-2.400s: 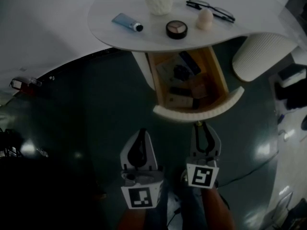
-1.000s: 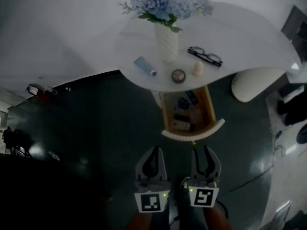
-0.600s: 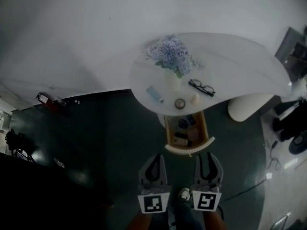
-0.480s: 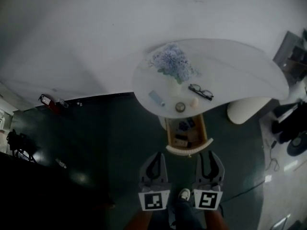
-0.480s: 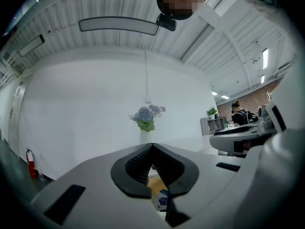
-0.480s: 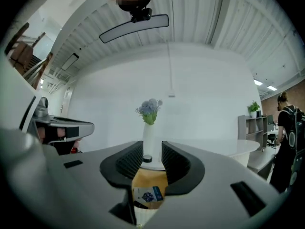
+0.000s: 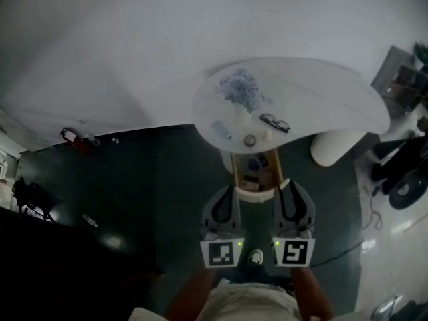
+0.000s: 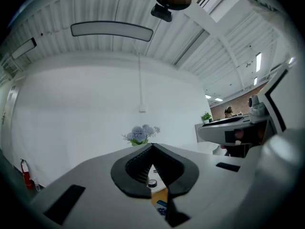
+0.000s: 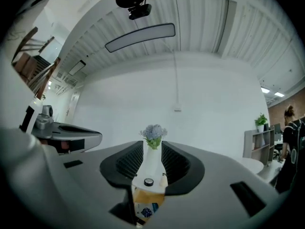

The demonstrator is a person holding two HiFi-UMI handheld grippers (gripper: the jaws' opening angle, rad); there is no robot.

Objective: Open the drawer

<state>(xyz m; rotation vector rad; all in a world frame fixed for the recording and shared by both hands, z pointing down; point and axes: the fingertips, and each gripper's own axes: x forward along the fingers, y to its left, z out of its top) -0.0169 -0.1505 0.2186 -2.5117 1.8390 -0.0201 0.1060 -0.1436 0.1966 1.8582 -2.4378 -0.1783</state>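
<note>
Left gripper (image 7: 226,191) has its jaws drawn together at the tips, with nothing caught between them. The right gripper (image 7: 293,188) has its jaws apart, a clear gap between the pads and nothing in it. Both are held side by side, pointing to 12 o'clock in the head view, each in one of the person's hands.

Just beyond their tips, at 12 o'clock, is the drawer (image 7: 255,176). It stands pulled out from under the white table (image 7: 314,92), its curved white front (image 7: 256,194) nearest the grippers and apart from both. Its wooden tray lies open to view and holds several small things: a dark blue one toward the far end, and pale and dark flat packs nearer the front, too small to name.

On the tabletop, at the drawer's 12 o'clock, a white vase (image 7: 241,118) stands upright with pale blue flowers (image 7: 239,89) in it. Near the table's front edge lie a round compact (image 7: 250,140), a tube (image 7: 222,130) at its 10 o'clock, a small pale egg-shaped thing (image 7: 265,134) just beside it at 2 o'clock, and dark-framed glasses (image 7: 274,123) farther on at 1 o'clock.

A white ribbed drum (image 7: 332,147) stands on the dark floor (image 7: 154,192) at the drawer's 2 o'clock; whether it is hollow I cannot tell.
</note>
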